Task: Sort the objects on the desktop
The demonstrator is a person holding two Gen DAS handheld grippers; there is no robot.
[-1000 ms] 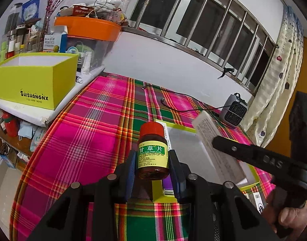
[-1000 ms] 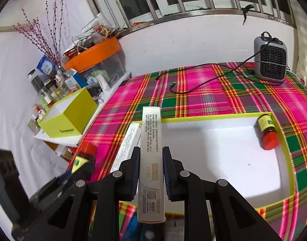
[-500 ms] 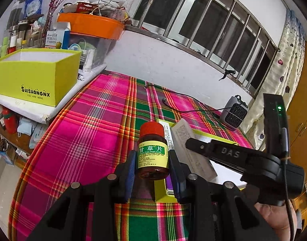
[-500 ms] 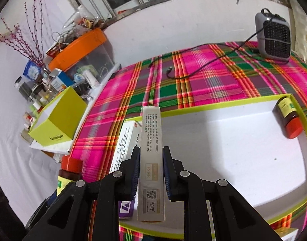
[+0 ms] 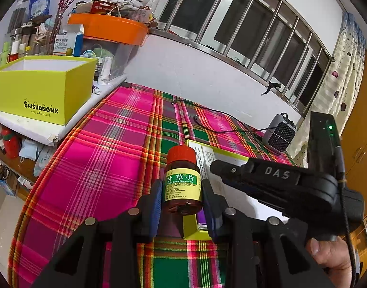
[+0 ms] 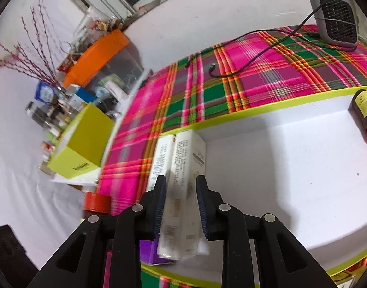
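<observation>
My left gripper [image 5: 182,192] is shut on a brown medicine bottle [image 5: 182,184] with a red cap and a yellow-green label, held upright above the plaid cloth. My right gripper [image 6: 181,192] is low over the left end of the white tray with a lime rim [image 6: 255,109]. Its jaws are opening around a long white carton [image 6: 186,168], and the pads stand off its sides. The carton leans against a second white carton [image 6: 163,153], with a purple box [image 6: 150,252] under their near ends. Another brown bottle [image 6: 364,117] lies at the tray's far right.
A lime open box [image 5: 42,91] sits on a white board at the left, with an orange-lidded bin [image 5: 106,27] and shelf clutter behind. A small grey heater [image 6: 334,16] and its black cable [image 6: 243,64] lie on the plaid cloth beyond the tray. A hand [image 5: 327,256] holds the right gripper.
The right gripper came down into the tray's left end and rolled. Its jaws have parted from the white carton, which now rests beside the other carton. The left gripper and bottle stayed put.
</observation>
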